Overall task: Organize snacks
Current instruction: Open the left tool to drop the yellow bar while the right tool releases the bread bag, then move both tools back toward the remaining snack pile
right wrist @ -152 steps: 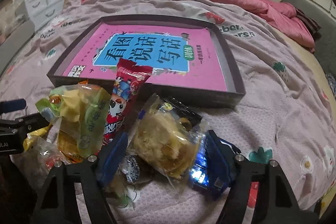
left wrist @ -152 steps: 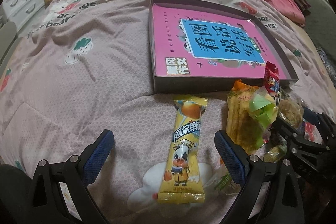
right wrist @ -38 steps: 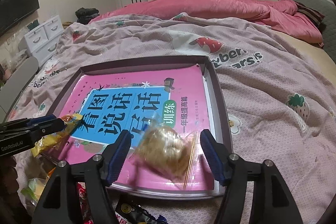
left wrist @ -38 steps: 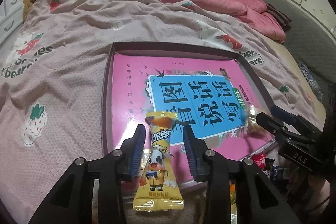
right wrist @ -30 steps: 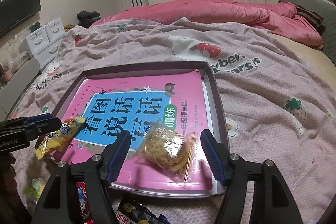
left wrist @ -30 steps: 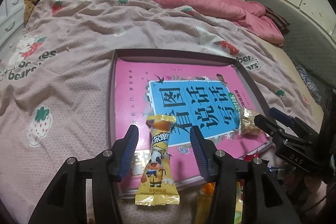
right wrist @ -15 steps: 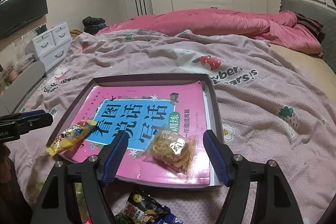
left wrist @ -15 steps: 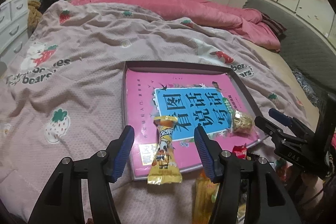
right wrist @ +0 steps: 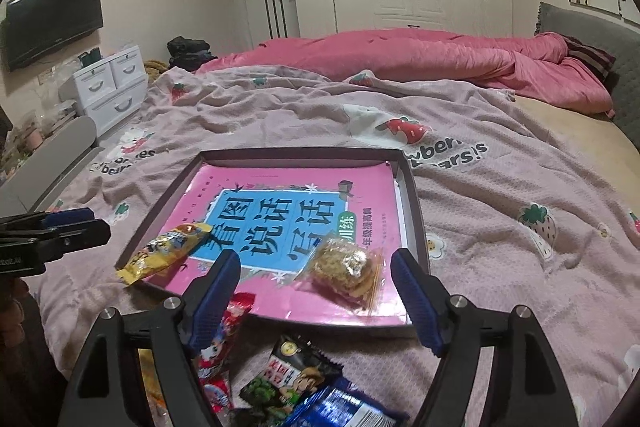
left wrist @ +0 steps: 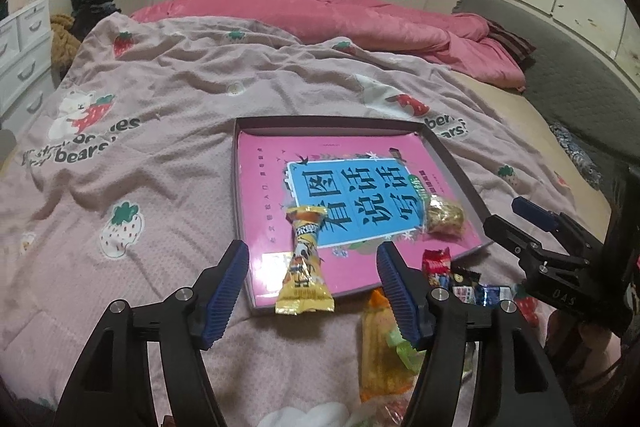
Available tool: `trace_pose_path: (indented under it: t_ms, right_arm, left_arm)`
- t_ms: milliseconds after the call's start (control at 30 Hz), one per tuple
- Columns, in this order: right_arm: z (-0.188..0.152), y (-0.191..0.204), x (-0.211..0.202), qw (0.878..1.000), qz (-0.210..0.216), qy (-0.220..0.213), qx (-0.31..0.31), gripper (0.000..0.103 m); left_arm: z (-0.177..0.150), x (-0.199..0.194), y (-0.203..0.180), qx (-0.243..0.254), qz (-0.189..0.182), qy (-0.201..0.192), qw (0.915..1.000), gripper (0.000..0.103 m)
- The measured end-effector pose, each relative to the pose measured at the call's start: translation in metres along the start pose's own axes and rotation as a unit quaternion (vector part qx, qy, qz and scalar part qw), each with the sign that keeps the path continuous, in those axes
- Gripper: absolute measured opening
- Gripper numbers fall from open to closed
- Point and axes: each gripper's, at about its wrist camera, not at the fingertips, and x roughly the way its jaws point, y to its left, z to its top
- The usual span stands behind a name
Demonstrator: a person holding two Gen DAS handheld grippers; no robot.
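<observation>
The yellow snack bar (left wrist: 305,259), a wrapper printed with a cartoon cow and Chinese characters too small to read, lies lengthwise over the near left edge of the shallow dark tray (left wrist: 452,163), its lower end hanging past the rim onto the bedspread. The clear bag of crispy cake (right wrist: 347,265) lies flat inside the tray at its near right corner. Both rest on a pink book (left wrist: 264,187) that fills the tray; its blue panel carries large black characters reading 看图说话写话, with a green tab reading 训练 and smaller print beside it, legible in the right wrist view.

The left gripper (left wrist: 312,277) hangs above and just short of the yellow bar, its blue-padded jaws having just been opening; they stand wide apart, nothing between them and no pad touching the wrapper. The right gripper (right wrist: 316,289) hangs likewise over the near rim, jaws also just widened, spread to either side of the bag without touching it.

Outside the tray, near its front edge, lies the remaining pile: a red packet (right wrist: 224,319) with a cartoon face, a black and green packet (right wrist: 288,375) with red characters I cannot read, a blue packet (right wrist: 340,409), and an orange packet (left wrist: 382,347). The pinkish bedspread (left wrist: 132,155), printed with strawberries, bears the words "bears!" on the left
</observation>
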Motion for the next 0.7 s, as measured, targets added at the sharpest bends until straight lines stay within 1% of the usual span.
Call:
trace_pose_path:
  t_ms: [400,700]
  right_arm:
    - [-0.010,0.019,-0.023,1.000,0.003,-0.003,-0.015,0.078]
    - [-0.023,0.030,-0.037,1.000,0.009,0.009,-0.021,0.078]
  left_arm:
    - [-0.018,-0.020,-0.003,0.011,-0.009,0.007,0.9999,0.070]
    - [-0.029,-0.030,-0.009,0.022,-0.012,0.013,0.9996,0.070]
